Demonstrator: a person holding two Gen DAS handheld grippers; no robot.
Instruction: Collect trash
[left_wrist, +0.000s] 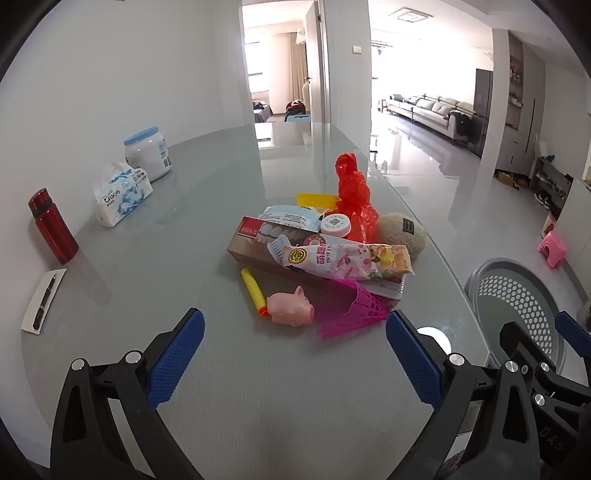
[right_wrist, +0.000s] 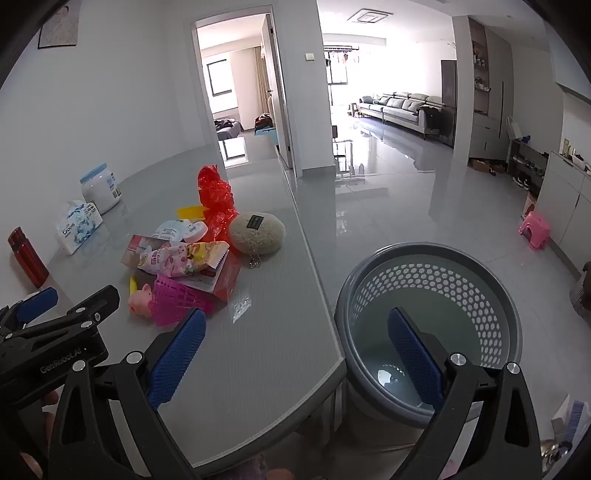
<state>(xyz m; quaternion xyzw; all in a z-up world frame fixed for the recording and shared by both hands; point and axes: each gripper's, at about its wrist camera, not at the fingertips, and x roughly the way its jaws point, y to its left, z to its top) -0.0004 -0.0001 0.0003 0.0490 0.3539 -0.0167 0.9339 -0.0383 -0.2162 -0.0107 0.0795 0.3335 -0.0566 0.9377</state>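
Trash pile, left wrist view: red plastic bag, long toothpaste box, snack wrapper, pink mesh scrap, pink pig toy and yellow tube heaped together near the table's right edge, none of it lifted yet
Left gripper: jaws wide, nothing between them, hanging short of the pile
Bystanders: red bottle, tissue pack and white jar along the far left edge, well apart from the heap
Trash pile, right wrist view: same heap, with a round beige pouch touching its right side
Bin: grey perforated basket just off the table's right edge, looks empty inside
Right gripper: jaws wide, holding nothing, straddling the table edge and bin rim
Progress: by my reckoning barely begun; every piece is left to carry over
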